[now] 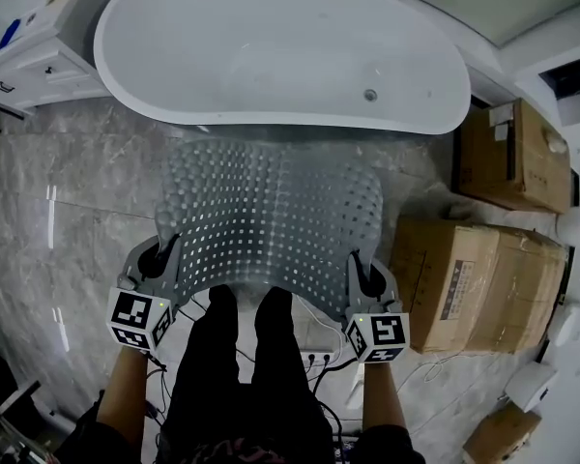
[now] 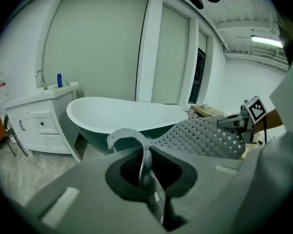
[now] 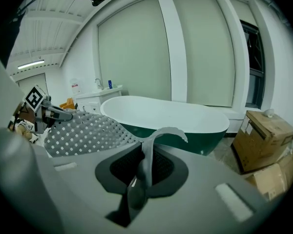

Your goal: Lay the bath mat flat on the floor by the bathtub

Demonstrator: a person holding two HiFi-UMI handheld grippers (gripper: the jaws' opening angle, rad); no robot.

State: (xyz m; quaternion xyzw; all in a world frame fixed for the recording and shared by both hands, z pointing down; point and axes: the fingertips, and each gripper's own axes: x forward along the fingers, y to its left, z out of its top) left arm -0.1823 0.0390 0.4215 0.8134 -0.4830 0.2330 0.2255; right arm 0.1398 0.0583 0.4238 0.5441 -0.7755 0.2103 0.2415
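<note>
Seen from above, the person's legs (image 1: 240, 356) in dark trousers stand at the bottom of the head view, with a forearm on either side. Each hand carries a gripper. The left gripper (image 1: 162, 257) has its jaws pinched together on the near left corner of the bath mat (image 1: 271, 211). The right gripper (image 1: 367, 274) is clamped the same way on the near right corner. In both gripper views a thin fold of mat stands upright between the closed jaws and curls over at the top. The mat is pale grey and translucent, dotted with rows of small holes. It arches up between the two grippers and slopes away over the grey marbled floor (image 1: 68, 220) toward the white bathtub (image 1: 271, 56). Whether its far edge touches the floor cannot be told. Cardboard boxes (image 1: 474, 283) sit to the right of the mat. A white cabinet (image 1: 34, 66) stands beyond the tub's left end.
</note>
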